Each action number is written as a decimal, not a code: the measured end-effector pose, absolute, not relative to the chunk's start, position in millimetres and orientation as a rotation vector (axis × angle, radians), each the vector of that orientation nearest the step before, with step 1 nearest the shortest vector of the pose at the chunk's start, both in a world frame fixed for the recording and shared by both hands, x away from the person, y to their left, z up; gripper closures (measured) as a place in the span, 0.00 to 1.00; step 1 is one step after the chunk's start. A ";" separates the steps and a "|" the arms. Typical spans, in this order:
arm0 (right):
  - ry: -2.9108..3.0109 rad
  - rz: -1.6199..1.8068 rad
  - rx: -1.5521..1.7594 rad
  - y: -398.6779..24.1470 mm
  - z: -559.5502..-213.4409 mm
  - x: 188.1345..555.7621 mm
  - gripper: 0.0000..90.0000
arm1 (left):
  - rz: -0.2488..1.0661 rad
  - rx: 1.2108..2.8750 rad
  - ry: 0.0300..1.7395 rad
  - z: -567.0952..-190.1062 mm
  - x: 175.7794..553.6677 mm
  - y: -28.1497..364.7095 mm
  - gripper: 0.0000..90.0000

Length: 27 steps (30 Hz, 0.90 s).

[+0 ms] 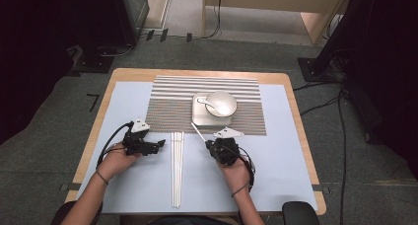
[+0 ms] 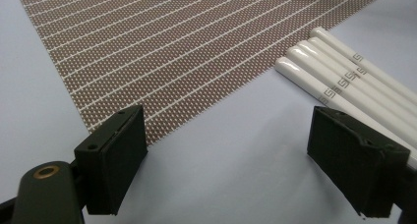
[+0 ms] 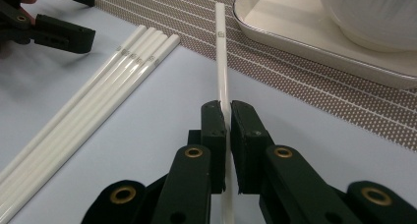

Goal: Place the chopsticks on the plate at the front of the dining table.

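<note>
A: What does the right gripper (image 3: 227, 121) hold?

B: One white chopstick (image 3: 221, 62). The two black jaws are clamped flat on it, and its slim glossy shaft runs forward past them, its far end over the edge of the striped placemat (image 3: 314, 81).

A: And the left gripper (image 2: 226, 160)?

B: Its jaws stand wide apart, holding nothing, over the pale blue table cover (image 2: 211, 184) just beside the placemat's near left corner.

A: How many chopsticks in all?

B: Five, I think. Four more chopsticks (image 1: 177, 168) lie side by side in a tight bundle on the cover, their tips nearly at the placemat's near edge. Each is smooth and white, with a small grey mark near the thick end.

A: What sits on the placemat?

B: One square tray (image 1: 199, 117), pale with a thin rim, carrying one round white ribbed bowl (image 1: 221, 103) with one spoon (image 1: 207, 103) resting in it. The placemat is woven, brown with fine white stripes.
</note>
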State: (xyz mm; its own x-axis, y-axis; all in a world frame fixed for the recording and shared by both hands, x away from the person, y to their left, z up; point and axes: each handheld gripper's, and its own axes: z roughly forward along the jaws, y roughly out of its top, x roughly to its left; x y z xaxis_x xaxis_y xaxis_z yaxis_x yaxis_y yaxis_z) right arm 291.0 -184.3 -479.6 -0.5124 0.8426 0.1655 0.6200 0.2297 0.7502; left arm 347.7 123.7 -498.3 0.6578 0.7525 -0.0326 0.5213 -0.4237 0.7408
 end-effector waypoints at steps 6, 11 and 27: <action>2.232 1.163 1.374 -182.7 -479.3 292.0 0.95 | 0.395 2.123 0.983 -498.4 347.6 123.6 0.16; 2.232 1.168 1.376 -181.8 -478.5 294.0 0.95 | 0.394 2.122 0.983 -498.3 347.7 123.7 0.16; 2.236 1.161 1.368 -179.3 -474.9 304.6 0.95 | 0.393 2.121 0.983 -498.3 347.9 124.0 0.16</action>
